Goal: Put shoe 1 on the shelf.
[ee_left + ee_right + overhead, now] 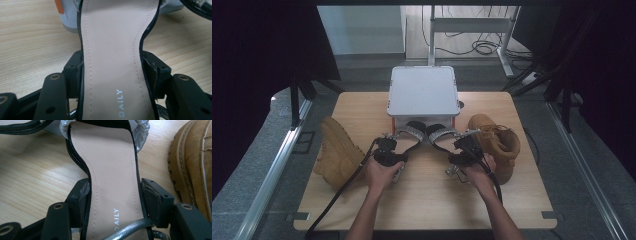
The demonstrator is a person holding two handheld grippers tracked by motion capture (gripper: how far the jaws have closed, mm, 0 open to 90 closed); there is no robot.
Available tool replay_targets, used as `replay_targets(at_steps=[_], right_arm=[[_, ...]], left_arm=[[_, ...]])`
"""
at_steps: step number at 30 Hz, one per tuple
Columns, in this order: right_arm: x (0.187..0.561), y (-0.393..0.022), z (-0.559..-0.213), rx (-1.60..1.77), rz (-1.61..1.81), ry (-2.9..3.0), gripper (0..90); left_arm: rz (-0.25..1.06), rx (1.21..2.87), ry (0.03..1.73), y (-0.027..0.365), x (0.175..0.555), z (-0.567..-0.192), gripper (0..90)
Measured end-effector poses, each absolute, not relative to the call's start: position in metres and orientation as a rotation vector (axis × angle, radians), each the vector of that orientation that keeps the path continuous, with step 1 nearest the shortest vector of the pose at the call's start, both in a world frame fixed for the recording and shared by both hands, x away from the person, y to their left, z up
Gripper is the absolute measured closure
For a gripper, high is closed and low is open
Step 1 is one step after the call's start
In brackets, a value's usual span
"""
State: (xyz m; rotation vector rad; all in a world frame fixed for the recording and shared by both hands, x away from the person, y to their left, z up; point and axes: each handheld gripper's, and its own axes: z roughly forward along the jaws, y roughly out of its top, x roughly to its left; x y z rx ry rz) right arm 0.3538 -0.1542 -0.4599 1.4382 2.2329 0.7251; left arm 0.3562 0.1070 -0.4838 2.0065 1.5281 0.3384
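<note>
Two black sandals with beige insoles and silver toe straps lie at the table's middle, toes toward a white box. The left sandal (pixel 410 132) (pixel 112 37) runs between the jaws of my left gripper (pixel 393 145) (pixel 113 63), whose pads press on both edges of its narrow waist. My right gripper (pixel 460 145) (pixel 115 191) is shut the same way on the right sandal (pixel 441 135) (pixel 110 165), and a silver strap (pixel 130 227) crosses that sandal's heel end. A hand holds each gripper from behind.
The white box (pixel 423 90) with orange latches stands just past the sandals' toes. One tan boot (pixel 336 152) lies on its side at the left, another tan boot (pixel 498 142) (pixel 195 165) stands close to the right gripper. Bare wood table (pixel 427 200) lies toward the front edge.
</note>
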Motion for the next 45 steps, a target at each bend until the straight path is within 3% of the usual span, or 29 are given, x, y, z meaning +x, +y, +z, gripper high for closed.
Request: replay_targets(at_steps=[24, 45], right_arm=[[0.371, -0.122, -0.474, 1.582, 0.804, 2.042, 42.1], [0.388, -0.119, -0.486, 1.725, 0.882, 1.906, 42.0]], left_arm=[[0.363, 1.865, 1.615, 0.103, 0.375, -0.492, 41.5], [0.392, 1.797, 1.661, 0.089, 0.389, -0.502, 41.4]])
